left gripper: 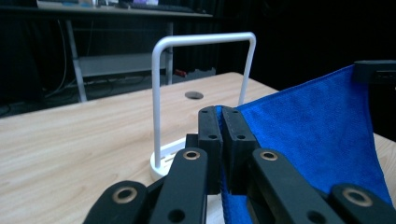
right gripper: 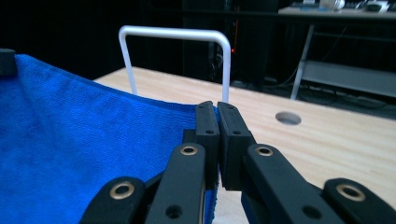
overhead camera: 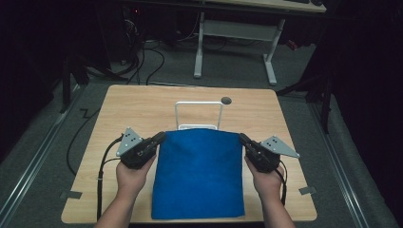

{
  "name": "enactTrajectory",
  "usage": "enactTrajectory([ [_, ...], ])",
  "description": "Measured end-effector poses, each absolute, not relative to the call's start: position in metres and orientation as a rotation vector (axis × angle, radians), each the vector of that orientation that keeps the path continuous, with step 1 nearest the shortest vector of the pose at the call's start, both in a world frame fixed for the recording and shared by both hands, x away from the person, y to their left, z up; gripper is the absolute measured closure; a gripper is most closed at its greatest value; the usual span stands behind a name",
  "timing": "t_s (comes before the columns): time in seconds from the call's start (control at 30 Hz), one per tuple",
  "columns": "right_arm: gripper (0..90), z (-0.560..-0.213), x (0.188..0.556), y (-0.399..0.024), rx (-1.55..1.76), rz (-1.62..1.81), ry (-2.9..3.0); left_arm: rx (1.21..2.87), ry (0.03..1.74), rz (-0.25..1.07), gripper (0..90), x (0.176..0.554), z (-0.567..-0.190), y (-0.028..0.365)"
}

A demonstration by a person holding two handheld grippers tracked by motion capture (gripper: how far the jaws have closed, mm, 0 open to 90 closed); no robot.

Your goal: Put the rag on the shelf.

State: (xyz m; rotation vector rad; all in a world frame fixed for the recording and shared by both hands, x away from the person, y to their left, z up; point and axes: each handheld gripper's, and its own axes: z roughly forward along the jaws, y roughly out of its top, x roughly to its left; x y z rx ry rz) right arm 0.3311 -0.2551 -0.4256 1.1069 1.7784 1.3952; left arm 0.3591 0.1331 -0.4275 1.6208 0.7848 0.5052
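Dim floor, cables and a grey desk frame lie beyond the wooden table, which carries a blue towel at its near middle. Its near edge lies on the wood by the table's near edge, while its far edge is lifted and stretched between the two grippers, just in front of a white wire rack that stands at mid-table. A round hole sits in the tabletop just right of the rack.

The work looks to be hanging the towel over the rack's top bar. To do that well, both far corners should rise together and stay level — enough tension to keep the far edge straight, not so much that a corner slips out. The edge needs to clear the bar before going forward, and the towel should be centred on the rack so that it hangs evenly; a light stand like this may tip if the cloth drags on it.

The left gripper is clamped on the far left corner, jaws pressed together on the cloth; the right gripper pinches the far right corner likewise. Both hands come in from the near edge, forearms roughly parallel, with each gripper angled inward and forward toward the rack.
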Motion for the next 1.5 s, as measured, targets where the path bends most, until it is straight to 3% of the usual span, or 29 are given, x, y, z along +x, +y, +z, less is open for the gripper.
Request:
enactTrajectory([
  [0.8, 88.6, -0.362, 0.284, -0.258, 0.9, 1.541, 1.59, 1.481, 0.631, 0.633, 87.6, 0.32, -0.376, 0.141],
  [1.13, 88.6, -0.361, 0.292, -0.252, 0.893, 1.547, 1.607, 1.507, 0.657, 0.614, 88.0, 0.341, -0.386, 0.138],
  [1.5, 88.6, -0.347, 0.332, -0.252, 0.935, 1.532, 1.586, 1.496, 0.7, 0.629, 88.0, 0.381, -0.368, 0.139],
])
